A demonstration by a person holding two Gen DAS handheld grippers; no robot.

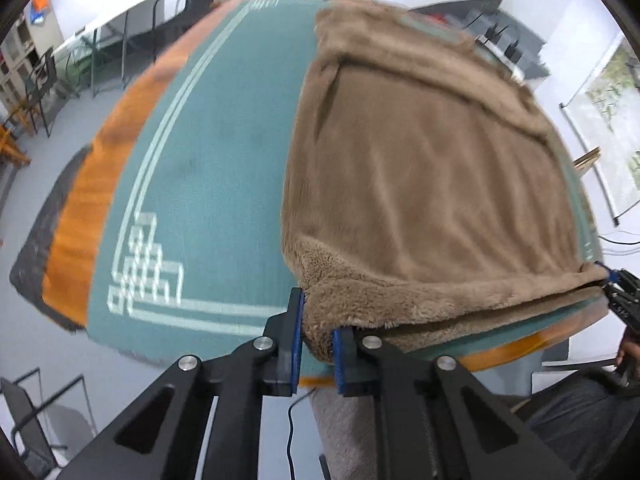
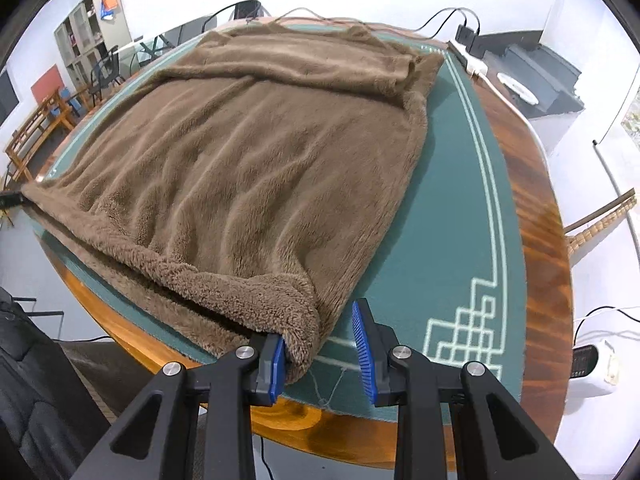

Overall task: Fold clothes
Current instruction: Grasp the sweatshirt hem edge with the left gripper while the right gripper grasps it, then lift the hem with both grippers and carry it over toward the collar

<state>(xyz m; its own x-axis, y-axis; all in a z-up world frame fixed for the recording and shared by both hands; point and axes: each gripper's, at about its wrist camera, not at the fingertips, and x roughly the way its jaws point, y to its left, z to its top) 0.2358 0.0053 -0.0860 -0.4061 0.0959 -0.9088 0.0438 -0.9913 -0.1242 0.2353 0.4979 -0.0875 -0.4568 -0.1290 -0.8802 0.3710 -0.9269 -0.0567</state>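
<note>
A brown fleece garment (image 1: 432, 184) (image 2: 248, 152) lies spread on the green mat (image 1: 224, 168) (image 2: 452, 220), its near hem raised a little at the table's front edge. My left gripper (image 1: 318, 312) is shut on the garment's near left corner, the pile squeezed between the blue pads. In the right wrist view the near right corner hangs against the left pad (image 2: 277, 364) of my right gripper (image 2: 320, 320). The other pad stands apart from it, with bare mat showing in the gap. The right gripper (image 1: 618, 292) also shows at the hem's far end in the left wrist view.
The mat covers a round wooden table (image 1: 80, 216) (image 2: 540, 240). A white power strip (image 2: 470, 56) with cables lies at the far rim. Chairs (image 1: 44, 80) stand beyond the table, and a white device (image 2: 592, 364) sits on the floor. A person's dark trouser leg (image 1: 580, 412) is close by.
</note>
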